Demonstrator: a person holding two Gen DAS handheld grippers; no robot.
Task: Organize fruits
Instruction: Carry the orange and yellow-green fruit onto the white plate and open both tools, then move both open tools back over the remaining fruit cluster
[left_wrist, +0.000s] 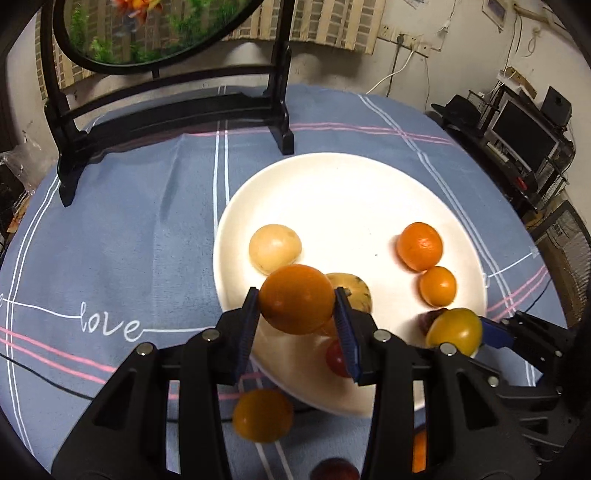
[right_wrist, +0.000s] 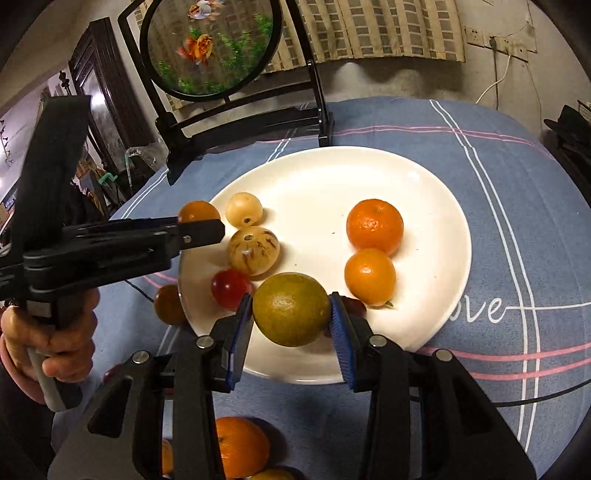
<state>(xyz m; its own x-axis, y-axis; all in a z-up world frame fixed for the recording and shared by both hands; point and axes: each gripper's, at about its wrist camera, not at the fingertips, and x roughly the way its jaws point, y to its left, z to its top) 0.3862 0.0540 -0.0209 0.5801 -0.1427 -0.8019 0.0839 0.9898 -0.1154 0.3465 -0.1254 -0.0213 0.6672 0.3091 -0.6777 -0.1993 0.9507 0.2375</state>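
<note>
- Closest to the lens, the left hand-held gripper (left_wrist: 296, 308) is closed around an orange fruit (left_wrist: 296, 298), held above the near-left rim of the white plate (left_wrist: 332, 177).
- Likewise the right hand-held gripper (right_wrist: 291, 314) clamps a greenish-yellow citrus (right_wrist: 291, 308) over the plate's near edge.
- Judged step: carrying loose fruit onto the plate; next each needs lowering onto bare plate and the jaws spread.
- Already on the plate: a tangerine (right_wrist: 375, 226), a smaller orange fruit (right_wrist: 370, 276), two pale fruits, a red one (right_wrist: 229, 288).
- More fruit waits on the desk's blue cloth (left_wrist: 110, 229), including an orange (right_wrist: 240, 445).
- Crowded fruit beneath both grippers may roll; the round fish screen (right_wrist: 210, 48) stands well behind.
</note>
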